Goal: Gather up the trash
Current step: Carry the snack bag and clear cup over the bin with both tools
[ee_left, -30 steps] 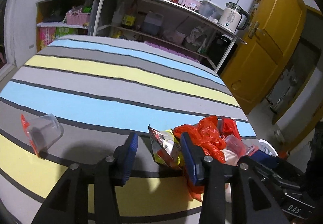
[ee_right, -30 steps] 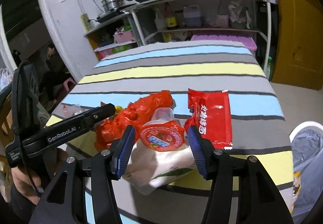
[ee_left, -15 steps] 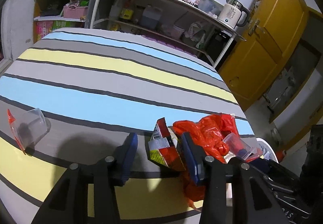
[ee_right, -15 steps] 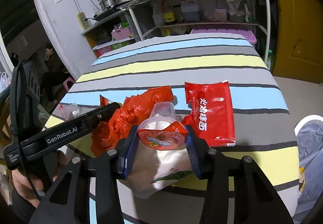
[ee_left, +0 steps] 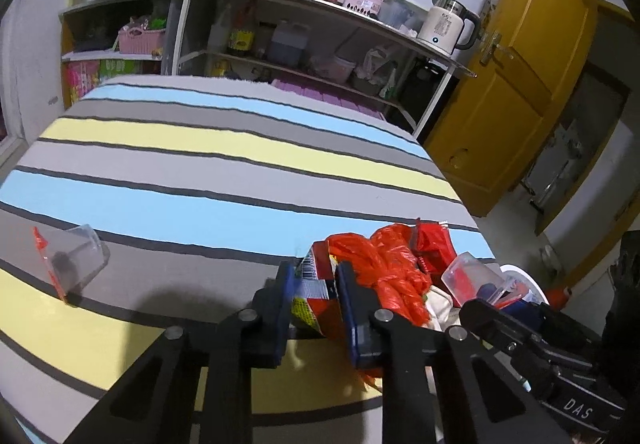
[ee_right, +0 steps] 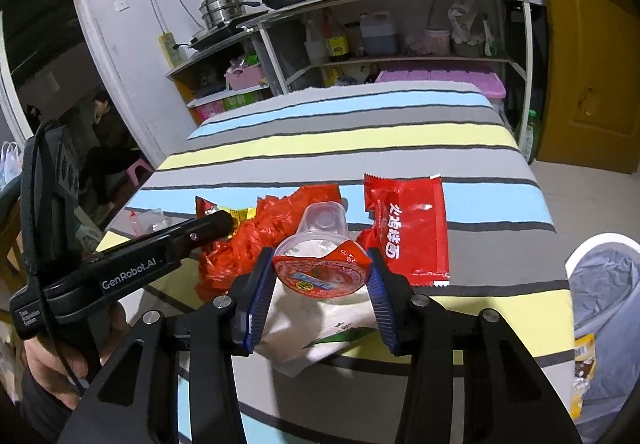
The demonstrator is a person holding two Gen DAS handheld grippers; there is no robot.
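Observation:
My left gripper [ee_left: 316, 286] is shut on a crumpled snack wrapper [ee_left: 314, 294], red and yellow, held just above the striped table [ee_left: 224, 172]. My right gripper [ee_right: 320, 278] is shut on a clear plastic cup with a red foil lid [ee_right: 322, 268], lifted over a white bag [ee_right: 320, 328]. An orange plastic bag [ee_right: 256, 236] lies between the grippers. A flat red snack packet [ee_right: 408, 228] lies to its right. Another clear cup with a red lid flap [ee_left: 74, 258] lies alone on the table's left.
A white bin with a grey liner [ee_right: 608, 284] stands on the floor beyond the table's right edge. Kitchen shelves [ee_right: 400, 44] with pots and bottles stand behind the table. A yellow door [ee_left: 516, 84] is at the right.
My left gripper has closed on the snack wrapper and lifted it. My right gripper has closed on the lidded cup and raised it off the white bag.

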